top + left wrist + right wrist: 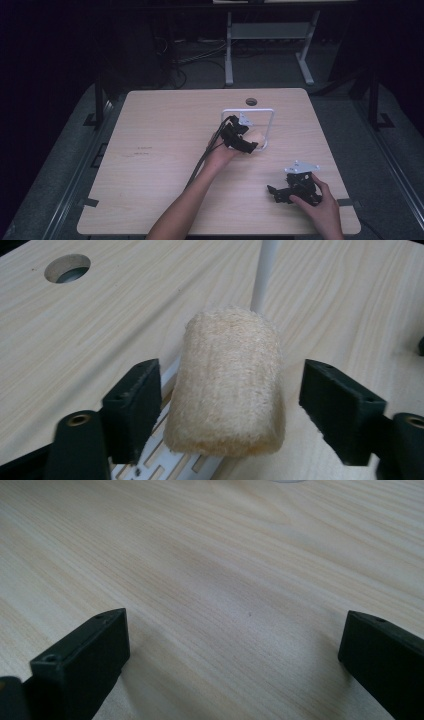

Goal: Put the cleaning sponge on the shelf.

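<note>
Loofah sponge (pixel 227 390), a pale fibrous cylinder, sits between the jaws of the left gripper (pixel 227 410), standing on the base of a white wire rack (pixel 270 120) whose thin post rises just behind it; there is a clear gap between the sponge and each black pad, wider on the far-right side, so the jaws are released and touch nothing. From where I stand the likeliest trouble is an uneven squeeze: the sponge lies nearer one pad than the other, so if the jaws close as they are, that pad would meet it first and could shove or tip the light piece off the rack's base before the other arrives. The post behind it could also catch a jaw tip if the gripper pushes deeper. A soft sponge may simply squash and slip out of a shallow grip. Over by the near edge of the table (pixel 165 140), the right gripper (pixel 235 665) rests with its jaws spread wide over bare wood, nothing between them and nothing held
</note>
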A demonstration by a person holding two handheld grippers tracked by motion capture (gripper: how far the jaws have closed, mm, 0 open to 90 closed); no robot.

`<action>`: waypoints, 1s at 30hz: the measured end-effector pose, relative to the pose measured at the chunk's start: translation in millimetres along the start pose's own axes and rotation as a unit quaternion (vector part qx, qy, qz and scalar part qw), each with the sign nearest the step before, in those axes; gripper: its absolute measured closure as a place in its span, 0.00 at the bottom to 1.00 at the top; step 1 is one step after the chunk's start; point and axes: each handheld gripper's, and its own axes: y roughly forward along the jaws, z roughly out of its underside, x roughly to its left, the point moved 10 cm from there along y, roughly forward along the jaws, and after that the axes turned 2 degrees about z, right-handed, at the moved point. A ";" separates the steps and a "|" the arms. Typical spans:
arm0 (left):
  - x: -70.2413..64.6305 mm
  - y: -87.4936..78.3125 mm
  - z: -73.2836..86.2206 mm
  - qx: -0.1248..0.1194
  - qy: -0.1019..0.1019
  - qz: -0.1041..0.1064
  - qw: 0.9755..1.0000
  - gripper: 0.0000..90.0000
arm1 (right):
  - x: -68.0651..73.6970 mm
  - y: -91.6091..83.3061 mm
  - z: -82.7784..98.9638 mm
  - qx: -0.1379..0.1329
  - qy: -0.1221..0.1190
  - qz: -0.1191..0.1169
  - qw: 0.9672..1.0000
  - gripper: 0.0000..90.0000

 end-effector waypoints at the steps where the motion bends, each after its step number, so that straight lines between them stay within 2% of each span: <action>1: -1.2 -3.1 0.3 -0.004 -0.002 -0.001 1.000 0.30 | 0.0 0.0 0.0 0.000 0.000 0.000 1.000 0.00; 8: -5.0 -17.3 1.4 -0.022 0.001 -0.002 1.000 0.45 | -0.1 -0.2 0.0 0.000 0.000 0.001 1.000 0.00; 13: -10.1 -24.2 2.6 -0.030 0.008 0.005 1.000 0.67 | 0.0 -0.2 0.1 0.001 0.001 0.001 1.000 0.00; 16: -15.3 -27.7 4.0 -0.031 0.006 0.017 0.999 0.83 | -0.3 -0.1 0.1 0.001 -0.001 0.001 1.000 0.00; 17: -19.7 -28.8 4.8 -0.029 0.002 0.033 0.999 0.89 | -0.2 -0.2 0.2 0.001 0.000 0.001 1.000 0.00; 20: -28.2 -28.4 6.2 -0.026 -0.003 0.051 0.998 1.00 | -0.2 -0.2 0.2 0.001 0.000 0.001 1.000 0.00; 26: -41.4 -22.8 10.0 -0.021 -0.001 0.068 0.997 1.00 | -0.2 -0.2 0.2 0.001 0.000 0.001 1.000 0.00; 27: -46.6 -19.8 11.8 -0.017 0.004 0.073 0.997 1.00 | -0.3 -0.2 0.2 0.001 0.000 0.001 1.000 0.00; 28: -49.8 -17.7 12.1 -0.018 0.001 0.076 0.997 1.00 | -0.3 -0.2 0.2 0.001 0.000 0.001 1.000 0.00; 30: -52.9 -13.7 15.2 -0.010 0.007 0.079 0.997 1.00 | 0.0 -0.3 0.2 0.001 0.000 0.000 1.000 0.00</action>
